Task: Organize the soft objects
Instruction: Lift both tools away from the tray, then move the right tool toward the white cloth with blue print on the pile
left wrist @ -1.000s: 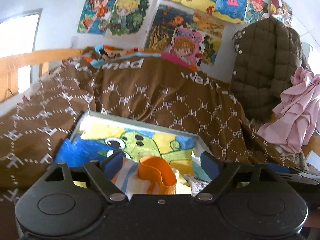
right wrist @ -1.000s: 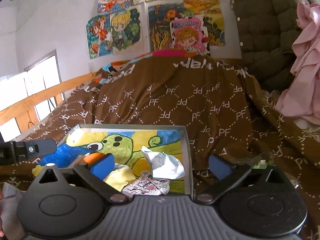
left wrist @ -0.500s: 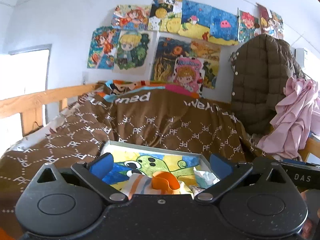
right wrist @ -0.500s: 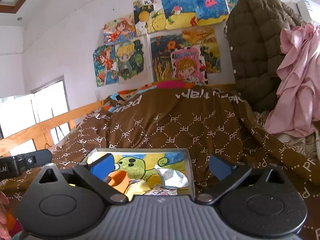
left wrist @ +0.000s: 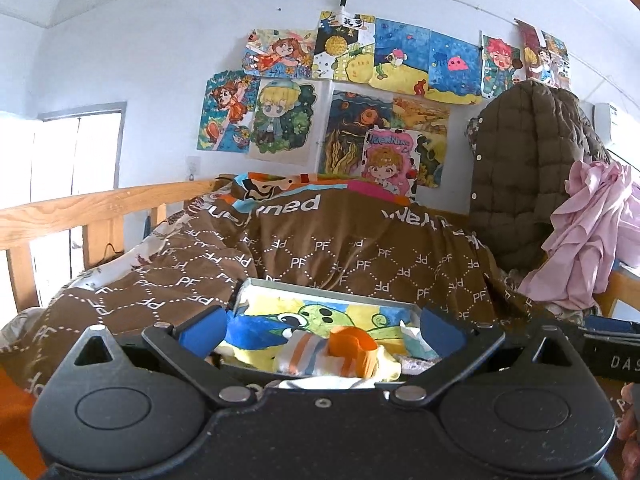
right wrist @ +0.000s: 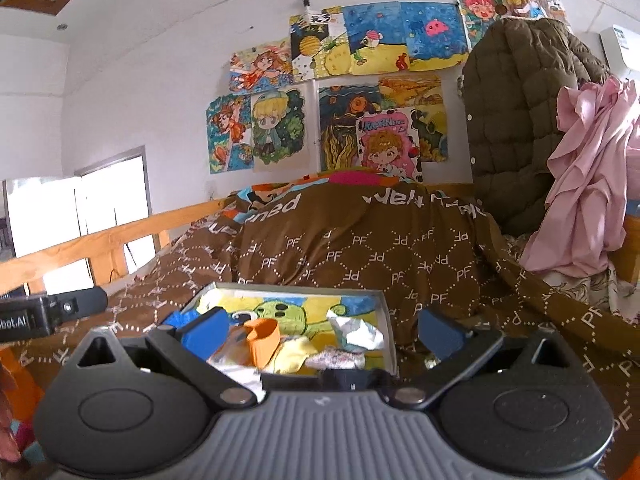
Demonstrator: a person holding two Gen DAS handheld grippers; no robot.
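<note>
Left wrist view shows the left gripper (left wrist: 322, 330) with blue pads spread wide, nothing between them. Beyond it, a shallow grey box with a cartoon-printed bottom (left wrist: 320, 291) sits on the brown patterned quilt (left wrist: 320, 248), holding an orange fabric band (left wrist: 352, 346) and crumpled cloths. The right gripper (right wrist: 320, 330) is likewise spread and empty.

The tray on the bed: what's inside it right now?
In the tray: an orange band, striped cloth, yellow cloth, crumpled white piece, patterned piece. The near end is hidden behind the tools.
</note>
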